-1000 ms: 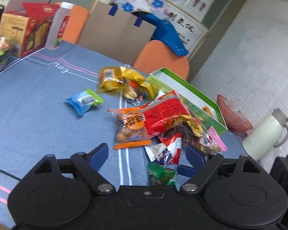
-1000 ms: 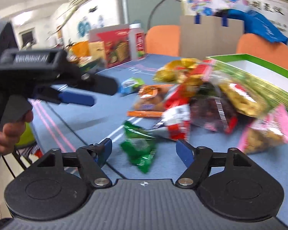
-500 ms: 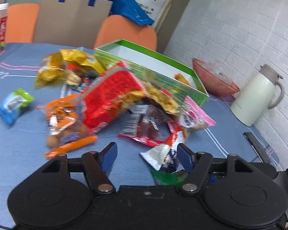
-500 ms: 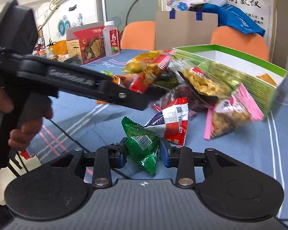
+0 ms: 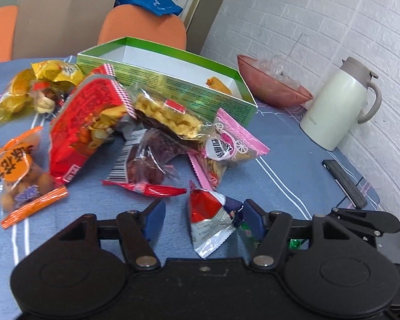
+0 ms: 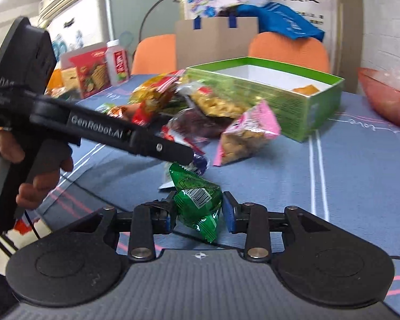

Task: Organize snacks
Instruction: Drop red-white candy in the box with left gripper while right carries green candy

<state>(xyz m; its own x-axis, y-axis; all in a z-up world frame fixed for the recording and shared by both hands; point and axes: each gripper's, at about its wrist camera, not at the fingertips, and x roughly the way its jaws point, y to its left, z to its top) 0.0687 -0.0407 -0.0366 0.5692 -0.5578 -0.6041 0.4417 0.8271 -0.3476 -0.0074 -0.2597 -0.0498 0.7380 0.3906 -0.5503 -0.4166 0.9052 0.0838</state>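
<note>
green packet (image 6: 197, 208): crinkly foil, barcode facing up, pinched between the blue pads (image 6: 228, 213) of the right claw (image 6: 198, 214), bottom centre of the right wrist view; looks lifted off the cloth, not certain
right claw: jaws have just been closing, now narrowed onto the green packet, pads pressing both its sides
left claw (image 5: 202, 220): jaws spread wide, gripping nothing; seen from the side at left of the right wrist view as a long black arm with white lettering
red-and-silver packet (image 5: 209, 221): triangular, lies on the tabletop between the left claw's open pads; right pad looks to be touching its edge, left pad apart from it
hand (image 6: 37, 170): left edge of the right wrist view, wrapped round the left claw's handle
snack pile: centre left of the left wrist view; big red bag (image 5: 85, 122), orange-labelled nut bag (image 5: 21, 170), pink packet (image 5: 232, 144), clear packet of yellow crisps (image 5: 168, 114), dark dried-fruit packet (image 5: 144, 165), yellow packets (image 5: 40, 80) behind
green box (image 5: 173, 85): open, white inside, just behind the pile; one orange item in its far right corner
tabletop (image 5: 293, 160): blue cloth with white and pink stripes
cream jug (image 5: 338, 106): right edge of the left wrist view, near the white brick wall
pink bowl (image 5: 272, 90): between box and jug
orange chairs (image 5: 144, 26): top, behind the tabletop
</note>
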